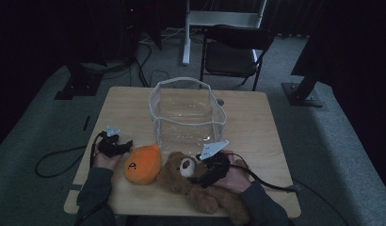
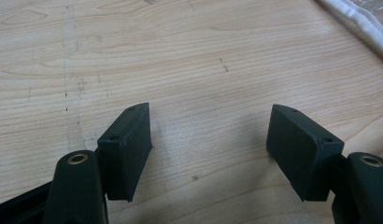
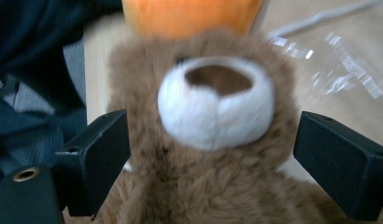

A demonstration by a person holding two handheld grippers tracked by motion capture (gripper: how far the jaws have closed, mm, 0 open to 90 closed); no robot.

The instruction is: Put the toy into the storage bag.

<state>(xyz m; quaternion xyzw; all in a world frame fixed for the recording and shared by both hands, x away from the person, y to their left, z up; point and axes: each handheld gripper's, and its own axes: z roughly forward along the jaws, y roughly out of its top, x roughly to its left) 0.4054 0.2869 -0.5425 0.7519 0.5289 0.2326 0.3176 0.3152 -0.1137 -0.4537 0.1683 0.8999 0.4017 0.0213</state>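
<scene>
A brown teddy bear (image 1: 181,178) lies on its back near the front edge of the wooden table (image 1: 257,122). An orange plush toy (image 1: 143,164) sits just to its left. My right gripper (image 1: 200,175) is at the bear's head. In the right gripper view the bear (image 3: 213,186) has its white muzzle between the jaws of my right gripper (image 3: 213,116), which stand wide on either side of the fur without squeezing it. The orange plush (image 3: 189,16) is behind the head. My left gripper (image 1: 123,147) rests left of the orange toy, and the jaws of my left gripper (image 2: 209,112) are open over bare wood (image 2: 180,56).
A clear soft-walled container with a white rim (image 1: 186,110) stands mid-table behind the toys; its edge (image 2: 358,23) crosses the corner of the left gripper view. A folding chair (image 1: 233,52) stands beyond the table. Cables trail off both sides.
</scene>
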